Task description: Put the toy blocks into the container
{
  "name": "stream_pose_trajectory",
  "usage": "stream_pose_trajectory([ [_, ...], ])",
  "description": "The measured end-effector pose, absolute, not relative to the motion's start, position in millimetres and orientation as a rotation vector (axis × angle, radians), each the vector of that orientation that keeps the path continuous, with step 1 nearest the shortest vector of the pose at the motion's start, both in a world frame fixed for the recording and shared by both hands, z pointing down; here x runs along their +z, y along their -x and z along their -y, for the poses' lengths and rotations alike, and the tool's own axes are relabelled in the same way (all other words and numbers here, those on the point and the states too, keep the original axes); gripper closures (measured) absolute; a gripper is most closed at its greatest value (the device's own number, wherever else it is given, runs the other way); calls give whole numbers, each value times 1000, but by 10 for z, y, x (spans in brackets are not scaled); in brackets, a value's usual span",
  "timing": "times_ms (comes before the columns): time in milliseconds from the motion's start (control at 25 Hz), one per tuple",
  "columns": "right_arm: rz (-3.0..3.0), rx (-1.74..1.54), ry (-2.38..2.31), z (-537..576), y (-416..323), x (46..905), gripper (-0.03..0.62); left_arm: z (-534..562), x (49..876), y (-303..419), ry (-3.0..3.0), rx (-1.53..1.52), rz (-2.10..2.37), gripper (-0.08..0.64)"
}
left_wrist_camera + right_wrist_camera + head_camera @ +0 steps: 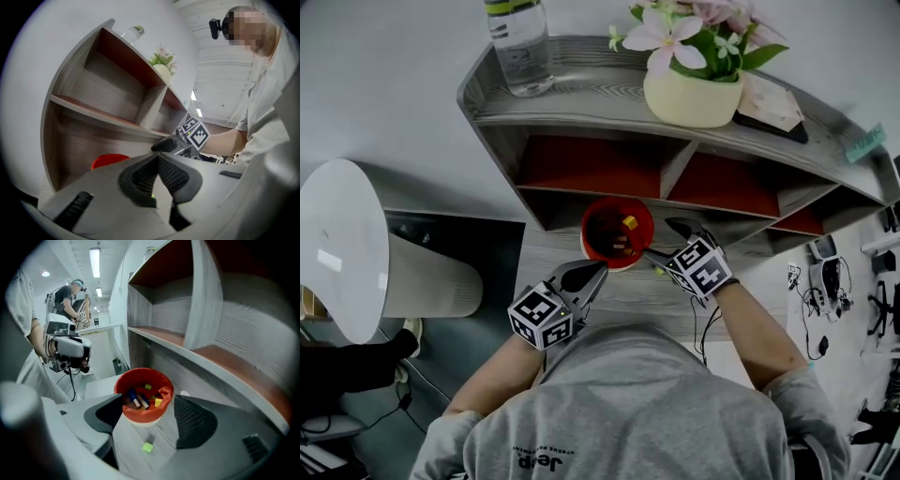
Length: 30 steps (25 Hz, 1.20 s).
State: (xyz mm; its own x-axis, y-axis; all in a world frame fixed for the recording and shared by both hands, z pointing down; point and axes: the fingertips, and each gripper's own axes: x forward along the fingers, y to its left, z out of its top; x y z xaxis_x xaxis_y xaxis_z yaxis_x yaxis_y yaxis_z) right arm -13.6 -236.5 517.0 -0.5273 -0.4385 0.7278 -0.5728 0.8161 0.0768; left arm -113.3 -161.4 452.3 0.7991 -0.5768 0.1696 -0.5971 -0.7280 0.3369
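A red container [617, 232] stands on the wooden desk under the shelf, with several toy blocks [143, 399] inside: yellow, blue, green and brown. One small green block [148, 447] lies on the desk just in front of the container. My right gripper [149, 401] is open, its jaws spread to either side of the container's near wall, with nothing in its grip. Seen from above, the right gripper [667, 246] is at the container's right. My left gripper [586, 275] sits at the container's near left. Its jaws [158, 158] meet at the tips and hold no block that I can see.
A grey shelf unit [581, 98] with red-backed compartments rises behind the desk. On it stand a water bottle [518, 47] and a flower pot [692, 94]. A white lamp shade [342, 248] is at the left. Another person [70, 296] works in the background.
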Motion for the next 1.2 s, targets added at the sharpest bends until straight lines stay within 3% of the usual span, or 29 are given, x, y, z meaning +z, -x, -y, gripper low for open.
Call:
stream_pose_trajectory([
  [440, 2069, 413, -697, 2030, -431, 6358, 310, 1476, 5179, 419, -2576, 198, 785, 549],
  [1000, 1937, 539, -721, 2056, -526, 7621, 325, 1354, 5975, 163, -2469, 290, 759, 548],
  [1200, 1916, 561, -744, 2070, -543, 7784, 361, 1292, 6078, 192, -2445, 303, 751, 549],
])
